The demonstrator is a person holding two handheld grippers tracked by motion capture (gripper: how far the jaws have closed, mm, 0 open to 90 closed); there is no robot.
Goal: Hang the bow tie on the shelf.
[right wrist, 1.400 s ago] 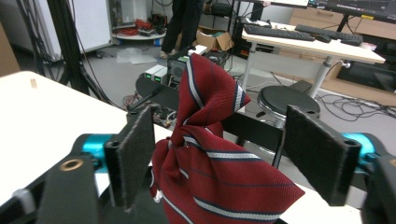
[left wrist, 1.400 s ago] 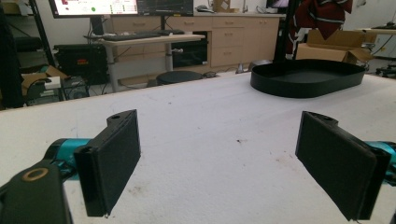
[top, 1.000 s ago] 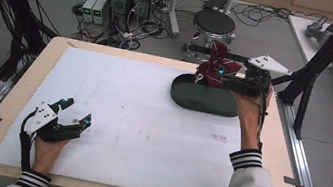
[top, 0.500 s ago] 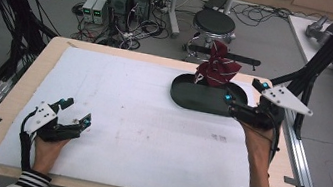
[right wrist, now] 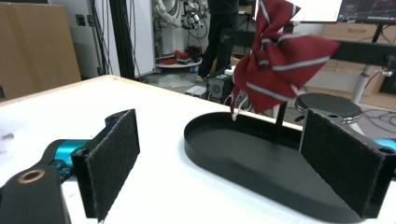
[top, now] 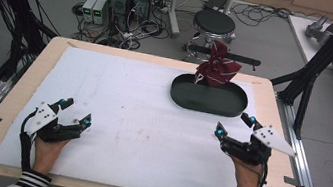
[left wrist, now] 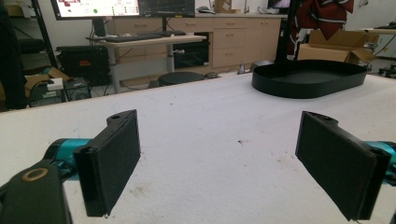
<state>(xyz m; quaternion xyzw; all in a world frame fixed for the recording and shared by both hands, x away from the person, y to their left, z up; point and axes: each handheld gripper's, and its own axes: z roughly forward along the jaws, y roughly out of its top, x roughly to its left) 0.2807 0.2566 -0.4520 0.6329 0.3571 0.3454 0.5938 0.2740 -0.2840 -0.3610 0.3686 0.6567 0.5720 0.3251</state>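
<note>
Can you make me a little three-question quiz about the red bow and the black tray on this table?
1. True or false: the right gripper is holding the red striped bow.
2. The bow stands at which edge of the black tray: A) far edge, B) near edge, C) outside it on the table?
3. Fill in: the fingers of the left gripper are spread ____.

Key:
1. False; its fingers are open and empty, on the near side of the tray.
2. A.
3. Open, with nothing between them.
</note>
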